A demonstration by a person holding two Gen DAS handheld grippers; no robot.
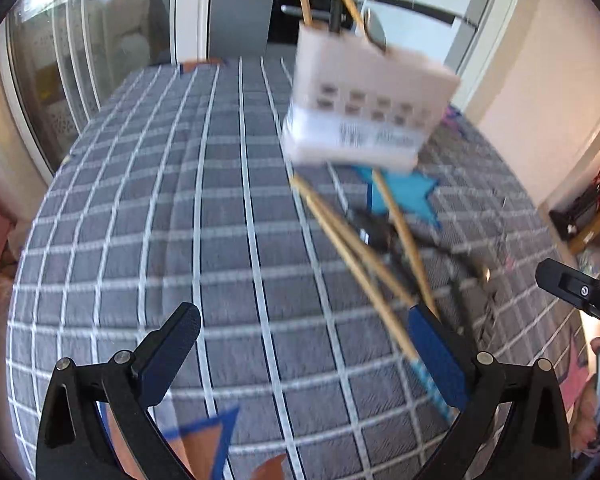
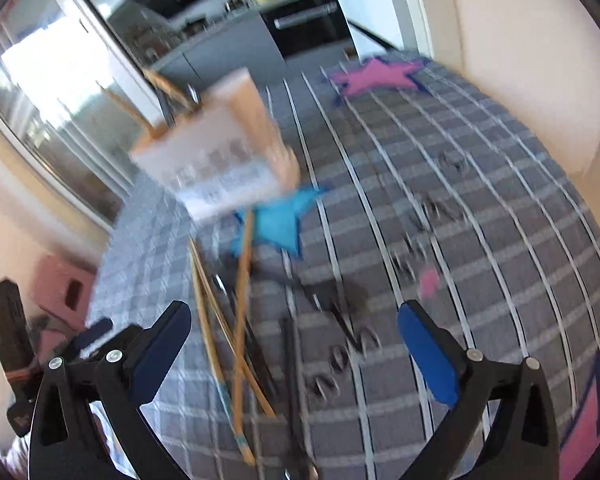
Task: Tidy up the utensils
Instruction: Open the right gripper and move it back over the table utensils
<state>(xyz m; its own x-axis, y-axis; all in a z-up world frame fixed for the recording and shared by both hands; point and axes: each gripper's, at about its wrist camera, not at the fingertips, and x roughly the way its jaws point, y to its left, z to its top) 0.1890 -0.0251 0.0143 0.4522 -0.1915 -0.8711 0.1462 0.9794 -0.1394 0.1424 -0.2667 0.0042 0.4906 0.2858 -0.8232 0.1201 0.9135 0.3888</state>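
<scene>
A white utensil holder (image 1: 372, 108) with rows of small holes stands on the grey checked tablecloth (image 1: 180, 220); wooden sticks and a spoon poke out of its top. In front of it lie several wooden chopsticks (image 1: 356, 256) crossed over dark utensils (image 1: 380, 236). My left gripper (image 1: 302, 316) is open above the cloth, its right finger beside the chopstick ends, holding nothing. In the right wrist view the holder (image 2: 220, 160) is blurred, and the chopsticks (image 2: 240, 320) and a black utensil (image 2: 292, 360) lie between the fingers of my open right gripper (image 2: 294, 312), which touches none of them.
A blue star patch (image 1: 404, 196) on the cloth lies under the utensils, and a pink star (image 2: 376, 74) marks the far end. Blurred metal pieces (image 2: 340, 360) lie right of the chopsticks. Glass doors run along the left, a kitchen counter stands behind, and a wall rises on the right.
</scene>
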